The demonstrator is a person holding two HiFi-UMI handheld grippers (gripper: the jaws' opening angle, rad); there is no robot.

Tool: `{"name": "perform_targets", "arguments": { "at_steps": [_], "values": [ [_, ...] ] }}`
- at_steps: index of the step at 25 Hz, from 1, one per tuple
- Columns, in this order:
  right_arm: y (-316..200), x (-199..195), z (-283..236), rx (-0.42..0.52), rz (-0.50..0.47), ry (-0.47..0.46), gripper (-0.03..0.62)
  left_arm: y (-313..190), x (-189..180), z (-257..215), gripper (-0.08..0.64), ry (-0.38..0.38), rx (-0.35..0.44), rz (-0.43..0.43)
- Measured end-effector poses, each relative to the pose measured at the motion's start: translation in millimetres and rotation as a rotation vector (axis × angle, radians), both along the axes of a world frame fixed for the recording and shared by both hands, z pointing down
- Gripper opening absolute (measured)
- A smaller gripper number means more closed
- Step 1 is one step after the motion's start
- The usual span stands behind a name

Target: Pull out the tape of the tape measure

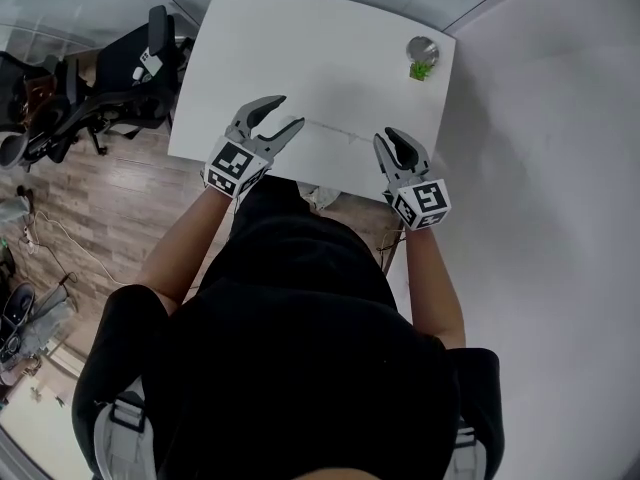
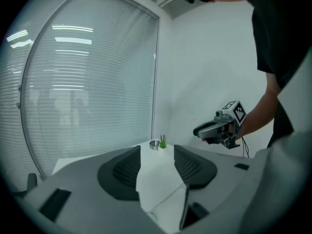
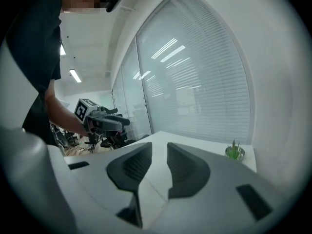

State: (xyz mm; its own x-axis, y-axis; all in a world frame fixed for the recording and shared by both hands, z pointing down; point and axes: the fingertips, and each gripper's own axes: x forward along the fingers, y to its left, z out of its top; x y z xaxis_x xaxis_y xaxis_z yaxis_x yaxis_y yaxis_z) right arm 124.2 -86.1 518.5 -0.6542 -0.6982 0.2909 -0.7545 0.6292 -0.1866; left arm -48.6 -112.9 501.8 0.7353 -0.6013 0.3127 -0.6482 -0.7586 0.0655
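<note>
White rectangular table [image 1: 300,48] seen from above, standing on a wood-plank floor [image 1: 110,208]. At its far right corner sits a small round metal container [image 1: 423,50] — just beside it, a little green plant [image 1: 420,70]. A thin faint line [image 1: 340,130] crosses the near part of the top — unclear what.

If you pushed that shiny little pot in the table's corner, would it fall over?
Probably not: the shiny pot looks low and wide, so it should slide rather than tip. The table looks smooth, so it may skid. It sits near the edge, so a shove might knock it off.
</note>
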Motion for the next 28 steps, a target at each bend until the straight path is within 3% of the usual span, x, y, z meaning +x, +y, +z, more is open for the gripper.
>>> {"name": "perform_targets", "arguments": {
  "at_steps": [10, 28],
  "values": [
    [-5, -26, -92, 0.169, -0.015, -0.06, 0.066, -6, 16, -75, 0.17, 0.121, 0.123, -0.008],
    [-11, -48, -129, 0.24, -0.069, -0.066, 0.032, -11, 18, -98, 0.029, 0.12, 0.175, -0.048]
  ]
}}
